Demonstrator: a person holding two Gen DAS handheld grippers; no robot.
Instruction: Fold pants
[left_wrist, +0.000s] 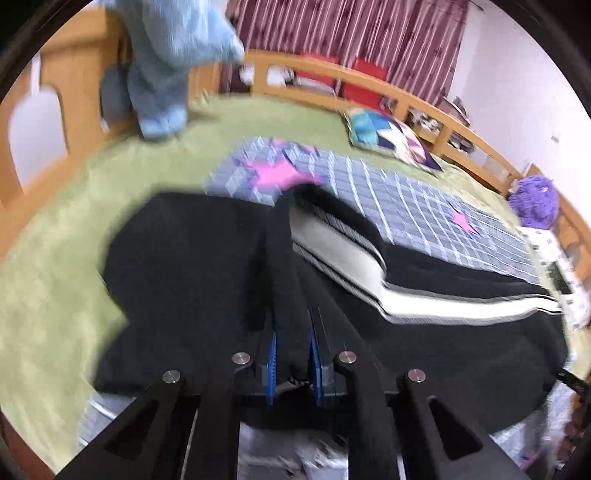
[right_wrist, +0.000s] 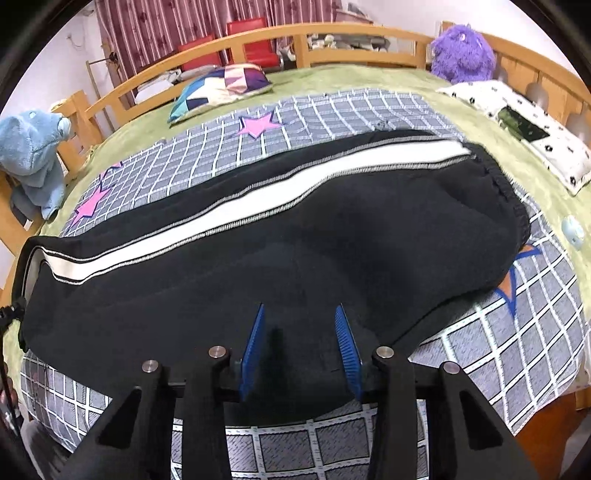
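Black pants (right_wrist: 332, 236) with a white side stripe (right_wrist: 229, 199) lie lengthwise across the grey checked blanket (right_wrist: 332, 110) on the bed. My left gripper (left_wrist: 293, 354) is shut on a ridge of the black pants fabric (left_wrist: 288, 266) and lifts it; the left wrist view is motion-blurred. My right gripper (right_wrist: 301, 350) is open, its blue pads (right_wrist: 255, 347) either side of the near edge of the pants. The elastic waistband (right_wrist: 509, 195) lies at the right in the right wrist view.
A green bedspread (right_wrist: 369, 77) covers the bed inside a wooden rail (right_wrist: 332, 33). A patchwork cushion (right_wrist: 221, 88), a purple plush (right_wrist: 461, 55), a blue plush (right_wrist: 33, 147) and a white patterned pillow (right_wrist: 524, 125) sit around the edges. Red chairs (right_wrist: 251, 40) stand behind.
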